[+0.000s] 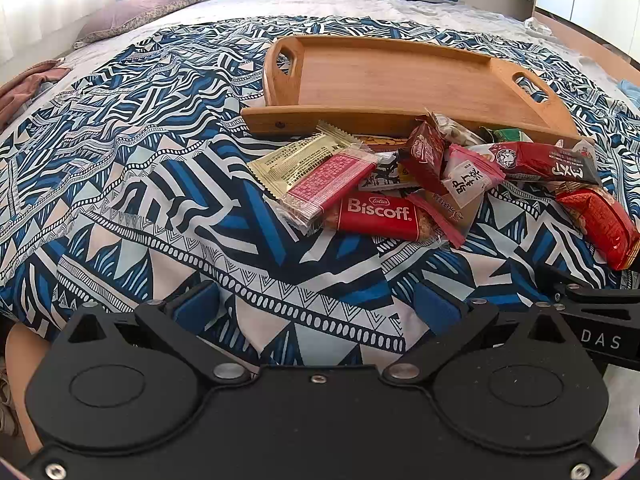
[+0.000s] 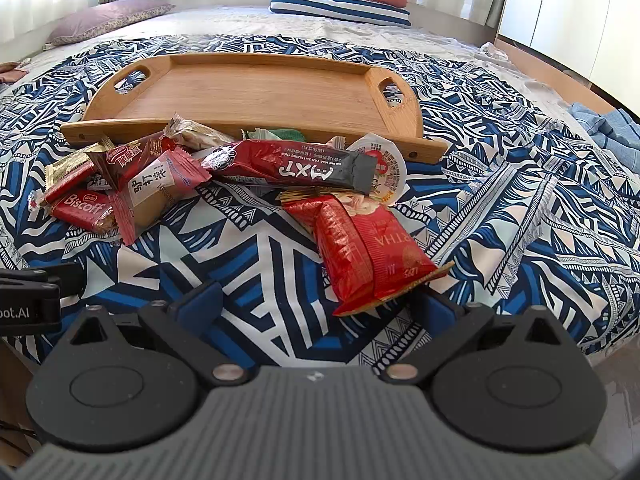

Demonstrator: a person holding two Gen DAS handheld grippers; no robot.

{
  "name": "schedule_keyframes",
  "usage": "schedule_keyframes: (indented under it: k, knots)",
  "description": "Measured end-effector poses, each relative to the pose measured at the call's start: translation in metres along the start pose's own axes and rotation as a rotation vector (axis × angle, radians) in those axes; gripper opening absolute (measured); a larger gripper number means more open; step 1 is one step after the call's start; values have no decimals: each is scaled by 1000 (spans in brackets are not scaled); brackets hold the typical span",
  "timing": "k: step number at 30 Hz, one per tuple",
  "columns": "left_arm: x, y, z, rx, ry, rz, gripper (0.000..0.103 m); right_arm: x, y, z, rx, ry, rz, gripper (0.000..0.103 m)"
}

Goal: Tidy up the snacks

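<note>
In the left wrist view, a wooden tray [image 1: 384, 76] lies on the patterned bedspread [image 1: 120, 184] at about 12 o'clock, its floor bare with nothing in it. The snack pile [image 1: 420, 180] sits on the bedspread just in front of the tray's near rim, at about 1 o'clock from the left gripper [image 1: 318, 304]; a Biscoff packet [image 1: 378, 212] lies at the pile's near edge. The left gripper's blue fingers [image 1: 198, 306] stand wide apart over the bedspread, holding nothing. Several wrappers at the back of the pile are half buried and hard to read, and a red bag [image 1: 600, 224] at 2 o'clock runs close to the frame edge. In the right wrist view, the same tray [image 2: 256, 88] at 12 o'clock is again without contents. The right gripper [image 2: 320, 304] is spread wide and grips nothing; a red snack bag [image 2: 360, 252] lies between its fingers [image 2: 200, 304], its near end covering part of the right-hand finger. A long red stick packet [image 2: 288, 164] tops the pile, partly hiding a round sealed cup [image 2: 384, 164].
</note>
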State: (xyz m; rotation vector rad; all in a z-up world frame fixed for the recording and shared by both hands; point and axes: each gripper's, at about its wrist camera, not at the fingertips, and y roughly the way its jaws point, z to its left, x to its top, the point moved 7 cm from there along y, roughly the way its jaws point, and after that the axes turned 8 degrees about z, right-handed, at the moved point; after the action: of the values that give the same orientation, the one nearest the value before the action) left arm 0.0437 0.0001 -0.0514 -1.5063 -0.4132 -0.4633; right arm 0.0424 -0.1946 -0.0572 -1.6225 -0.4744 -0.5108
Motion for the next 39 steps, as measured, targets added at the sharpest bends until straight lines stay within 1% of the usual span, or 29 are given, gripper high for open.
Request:
schedule_keyframes:
  k: [25,34,39]
  knots:
    - [3,-3,0,-3,-8,3,103,-1,0,1,0,0,2,103]
    - [2,-4,-2,3,6,-14,103,3,2,-2,3,1,13,103]
    - [0,-4,-1,-5,19,-32,103,1,-1,-2,5,5,-8,103]
